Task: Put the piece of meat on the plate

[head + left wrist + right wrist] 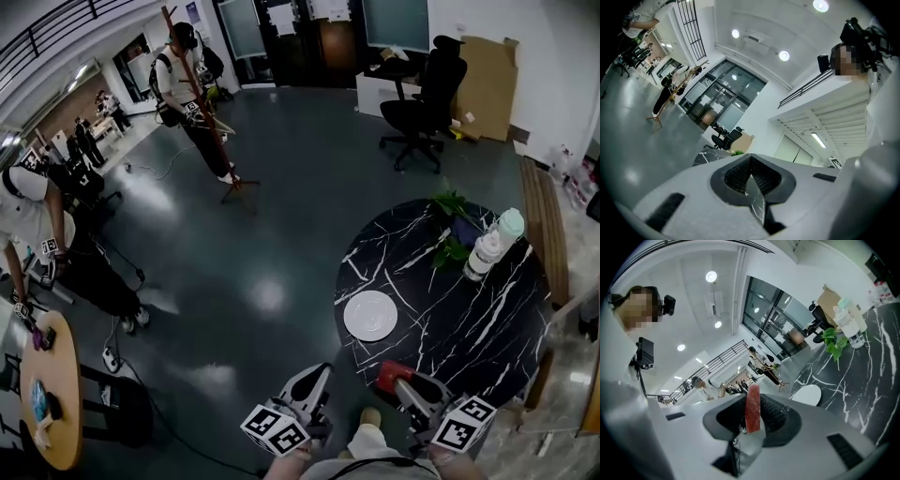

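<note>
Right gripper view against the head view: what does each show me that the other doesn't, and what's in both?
Only the right gripper view: the right hand-held gripper with its jaws shut on the piece of meat, which stands up red between them, plus ceiling lights. Only the head view: the left hand-held gripper, held over the floor, and a round wooden table at far left. Both: the black marble table, the empty white plate, the plant and the bottles.

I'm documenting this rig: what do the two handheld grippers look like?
The left gripper and right gripper match: pale grey moulded bodies, black ribbed pads inside the jaws, and a white cube with black square markers on each.
</note>
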`<state>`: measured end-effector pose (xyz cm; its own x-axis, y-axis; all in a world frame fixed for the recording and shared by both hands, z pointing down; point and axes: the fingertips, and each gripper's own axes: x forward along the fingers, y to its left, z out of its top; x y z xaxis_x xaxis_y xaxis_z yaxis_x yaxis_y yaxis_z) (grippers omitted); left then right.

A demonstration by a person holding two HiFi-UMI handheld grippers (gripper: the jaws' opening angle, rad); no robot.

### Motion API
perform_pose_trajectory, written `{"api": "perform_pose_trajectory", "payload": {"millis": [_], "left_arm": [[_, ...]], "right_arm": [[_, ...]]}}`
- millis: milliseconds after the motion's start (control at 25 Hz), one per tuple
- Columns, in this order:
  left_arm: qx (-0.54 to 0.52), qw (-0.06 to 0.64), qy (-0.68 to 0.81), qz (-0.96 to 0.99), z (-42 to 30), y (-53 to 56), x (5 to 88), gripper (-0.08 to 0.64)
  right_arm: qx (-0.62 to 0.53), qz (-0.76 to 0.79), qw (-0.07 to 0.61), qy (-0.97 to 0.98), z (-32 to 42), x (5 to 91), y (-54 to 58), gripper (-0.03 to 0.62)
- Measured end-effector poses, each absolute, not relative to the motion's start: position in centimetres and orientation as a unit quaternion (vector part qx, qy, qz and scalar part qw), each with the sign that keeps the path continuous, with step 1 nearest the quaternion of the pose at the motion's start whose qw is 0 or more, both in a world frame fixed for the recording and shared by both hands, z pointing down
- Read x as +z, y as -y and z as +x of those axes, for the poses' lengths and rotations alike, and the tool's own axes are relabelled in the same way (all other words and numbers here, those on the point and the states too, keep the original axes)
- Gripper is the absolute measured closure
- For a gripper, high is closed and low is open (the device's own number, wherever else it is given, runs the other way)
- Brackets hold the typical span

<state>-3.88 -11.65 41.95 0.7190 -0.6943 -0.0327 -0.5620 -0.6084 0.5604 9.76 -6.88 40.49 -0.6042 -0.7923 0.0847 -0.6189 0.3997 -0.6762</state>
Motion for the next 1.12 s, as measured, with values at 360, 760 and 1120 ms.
{"api": "perform_pose_trajectory", "payload": {"millis": [360, 760, 1120], "left_arm": [[-0.118, 0.267, 0.374, 0.880, -2.9, 15.1, 43.4, 0.552], [-0.096, 0.272, 0.373, 0.882, -1.4, 18.4, 46.1, 0.552], [-0.076, 0.258, 0.387, 0.882, -1.2, 23.0, 49.6, 0.552]], "right_arm": [[-0.367, -0.407, 0.109, -0.829, 10.7, 42.8, 11.0, 0.499], [-0.391, -0.409, 0.079, -0.821, 11.1, 44.9, 15.4, 0.499], [-0.424, -0.403, 0.067, -0.808, 10.4, 48.6, 20.3, 0.499]]}}
